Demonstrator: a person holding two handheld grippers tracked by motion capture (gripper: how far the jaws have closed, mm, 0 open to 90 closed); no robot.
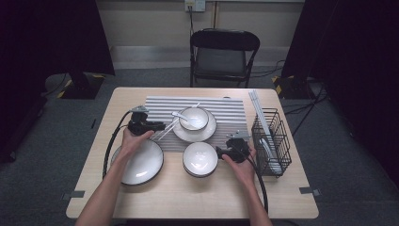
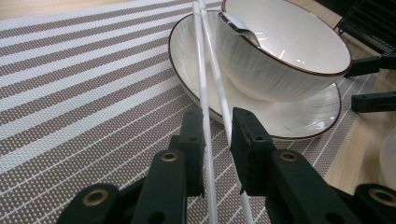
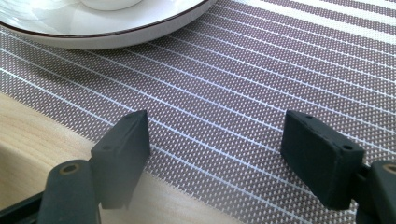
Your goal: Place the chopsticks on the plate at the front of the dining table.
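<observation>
Two white chopsticks (image 1: pixel 167 129) (image 2: pixel 201 70) lean on the left rim of a dark-rimmed white plate (image 1: pixel 207 133) (image 2: pixel 299 116) (image 3: pixel 93 28), their near ends on the striped placemat (image 1: pixel 226 106) (image 2: pixel 70 93) (image 3: pixel 257 70). On the plate stands a white bowl (image 1: pixel 194 117) (image 2: pixel 285 51) with a spoon (image 1: pixel 179 115) (image 2: pixel 238 28) in it. My left gripper (image 1: pixel 162 126) (image 2: pixel 217 121) is open, with both chopsticks lying slightly apart between its jaws. My right gripper (image 1: pixel 220 151) (image 3: pixel 215 135) (image 2: pixel 352 86) stands wide open and empty over the mat's near edge, right of the plate.
A stack of small white bowls (image 1: pixel 200 159) sits beside the right hand. A large dark-rimmed plate (image 1: pixel 141 162) lies under the left forearm. At the table's right side stands a black wire rack (image 1: pixel 270 141) with long white pieces. A folding chair (image 1: pixel 223 52) is behind the table.
</observation>
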